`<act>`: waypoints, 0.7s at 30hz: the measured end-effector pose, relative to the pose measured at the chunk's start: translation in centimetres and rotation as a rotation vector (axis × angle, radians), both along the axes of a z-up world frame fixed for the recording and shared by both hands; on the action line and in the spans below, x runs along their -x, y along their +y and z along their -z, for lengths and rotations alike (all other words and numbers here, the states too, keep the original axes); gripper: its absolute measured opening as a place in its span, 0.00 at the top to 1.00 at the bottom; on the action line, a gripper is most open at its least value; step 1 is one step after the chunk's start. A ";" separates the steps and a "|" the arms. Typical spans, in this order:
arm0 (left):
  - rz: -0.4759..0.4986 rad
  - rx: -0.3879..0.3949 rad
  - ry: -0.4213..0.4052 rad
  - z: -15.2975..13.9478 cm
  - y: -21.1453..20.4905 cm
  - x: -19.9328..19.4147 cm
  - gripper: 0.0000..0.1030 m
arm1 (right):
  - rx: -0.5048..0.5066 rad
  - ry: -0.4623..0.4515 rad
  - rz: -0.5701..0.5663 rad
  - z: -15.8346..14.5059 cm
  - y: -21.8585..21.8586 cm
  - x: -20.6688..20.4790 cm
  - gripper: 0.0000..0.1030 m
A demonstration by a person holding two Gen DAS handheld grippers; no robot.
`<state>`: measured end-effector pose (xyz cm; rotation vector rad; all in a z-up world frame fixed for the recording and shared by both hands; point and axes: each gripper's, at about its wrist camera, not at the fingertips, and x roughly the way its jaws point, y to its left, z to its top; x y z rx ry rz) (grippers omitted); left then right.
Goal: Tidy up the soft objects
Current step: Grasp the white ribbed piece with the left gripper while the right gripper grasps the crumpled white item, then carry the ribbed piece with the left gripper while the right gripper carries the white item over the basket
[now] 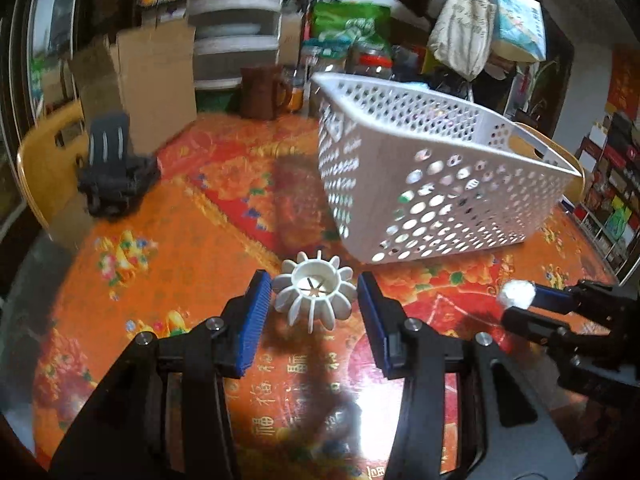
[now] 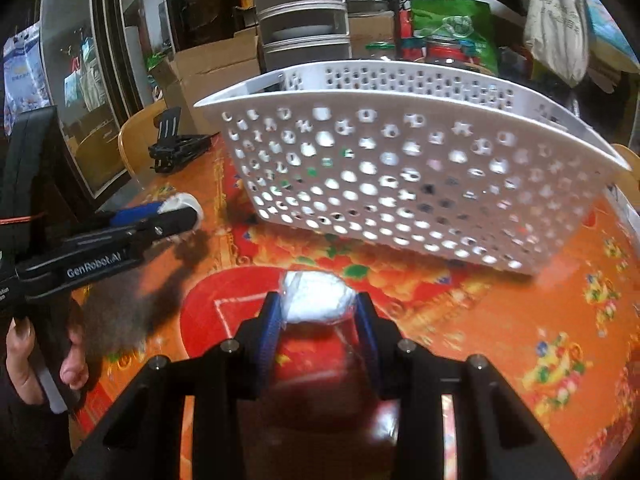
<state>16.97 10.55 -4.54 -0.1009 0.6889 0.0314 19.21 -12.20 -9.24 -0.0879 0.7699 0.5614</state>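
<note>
In the left wrist view my left gripper [image 1: 314, 278] is shut on a white ribbed, flower-shaped soft piece [image 1: 312, 300], held just above the tablecloth. In the right wrist view my right gripper [image 2: 318, 300] is shut on a white soft wad in clear wrap [image 2: 316, 294], its blue pads pressing on both sides. A white perforated basket [image 1: 440, 168] [image 2: 400, 176] stands on the table just beyond both grippers, and its open top faces up. The other gripper shows in each view: the right gripper [image 1: 516, 304] at the right edge, the left gripper [image 2: 180, 210] at the left.
An orange-red patterned tablecloth [image 1: 192, 240] covers the table. A black folded stand [image 1: 116, 176] [image 2: 176, 148] lies at the far left near a wooden chair back [image 1: 44, 160]. Cardboard boxes [image 1: 152, 80], a brown jug [image 1: 260, 92] and jars crowd the back. A person's hand [image 2: 24, 360] holds the left gripper's handle.
</note>
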 end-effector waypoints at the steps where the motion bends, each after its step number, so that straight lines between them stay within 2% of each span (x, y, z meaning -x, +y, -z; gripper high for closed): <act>1: 0.005 -0.002 -0.010 -0.3 -0.2 0.3 0.59 | -0.003 -0.003 0.004 -0.1 -0.4 0.1 0.65; 7: 0.035 -0.034 -0.058 -2.3 -2.2 3.0 0.59 | -0.016 -0.049 0.027 -1.6 -3.5 1.6 0.65; 15: 0.073 -0.076 -0.112 -6.5 -4.6 5.5 0.59 | -0.046 -0.130 0.025 -5.7 -6.3 3.3 0.65; 21: 0.108 -0.070 -0.128 -9.4 -6.2 5.3 0.59 | -0.068 -0.164 0.014 -9.1 -7.7 2.9 0.65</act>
